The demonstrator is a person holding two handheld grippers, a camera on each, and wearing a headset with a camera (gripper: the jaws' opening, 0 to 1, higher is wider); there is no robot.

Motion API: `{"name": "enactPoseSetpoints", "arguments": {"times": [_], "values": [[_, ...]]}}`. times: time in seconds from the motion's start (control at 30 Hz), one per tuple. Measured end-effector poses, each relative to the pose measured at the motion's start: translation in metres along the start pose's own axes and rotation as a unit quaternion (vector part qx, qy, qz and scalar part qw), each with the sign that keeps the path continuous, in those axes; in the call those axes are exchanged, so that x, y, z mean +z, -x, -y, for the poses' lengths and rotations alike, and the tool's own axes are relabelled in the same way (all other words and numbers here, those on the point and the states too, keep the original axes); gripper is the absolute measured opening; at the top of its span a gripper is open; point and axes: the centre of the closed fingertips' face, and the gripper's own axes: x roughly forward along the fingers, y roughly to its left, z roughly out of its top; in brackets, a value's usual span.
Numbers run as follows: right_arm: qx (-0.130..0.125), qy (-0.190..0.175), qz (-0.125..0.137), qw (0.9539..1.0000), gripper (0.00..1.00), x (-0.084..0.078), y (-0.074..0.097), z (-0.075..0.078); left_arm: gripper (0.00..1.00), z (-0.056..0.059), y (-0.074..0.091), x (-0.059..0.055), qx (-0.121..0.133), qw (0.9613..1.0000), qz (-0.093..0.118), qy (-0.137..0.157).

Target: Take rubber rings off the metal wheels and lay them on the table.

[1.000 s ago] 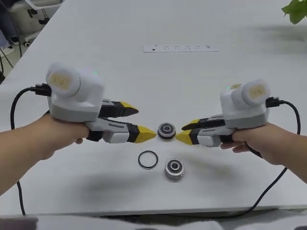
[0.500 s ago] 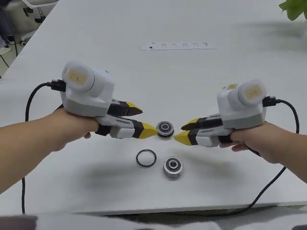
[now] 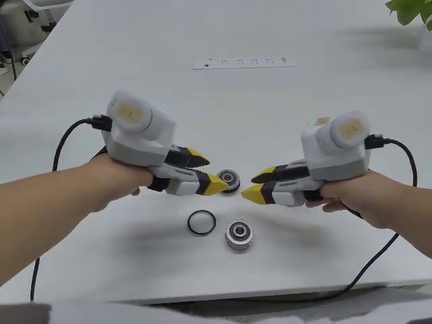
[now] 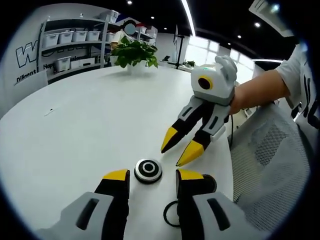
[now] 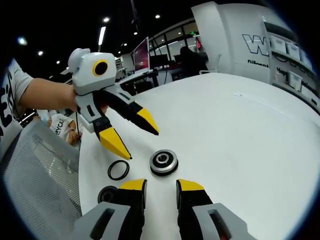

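My left claw (image 3: 214, 172) and right claw (image 3: 250, 187), both spread, flank the metal wheel (image 3: 229, 179) lying on the bench (image 3: 283, 108), whose rubber ring (image 5: 151, 163) I judge soft and stretchy, best pinched at the rim.

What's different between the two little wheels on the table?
The far wheel lies between the left tongs and right tongs; the near wheel sits apart, beside a loose rubber ring. The far wheel's rim looks dark, the near wheel's silvery. Both lie flat on the table.
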Motion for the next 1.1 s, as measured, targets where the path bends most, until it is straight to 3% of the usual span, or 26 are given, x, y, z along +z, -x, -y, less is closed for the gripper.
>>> {"name": "enactPoseSetpoints", "arguments": {"times": [0.43,0.9,1.1], "values": [[0.002,0.005,-0.006,1.0,0.21,-0.003,-0.001,-0.002,0.21,0.001,-0.014,-0.007,-0.002,0.9994,-0.027,-0.023],[0.003,0.004,-0.01,0.9999,0.21,-0.007,-0.004,0.002,0.13,-0.003,-0.022,-0.009,0.008,0.9989,-0.034,-0.033],[0.002,0.003,-0.008,1.0,0.21,-0.005,-0.005,0.002,0.1,-0.005,-0.022,-0.009,0.026,0.9961,-0.04,-0.074]]}}
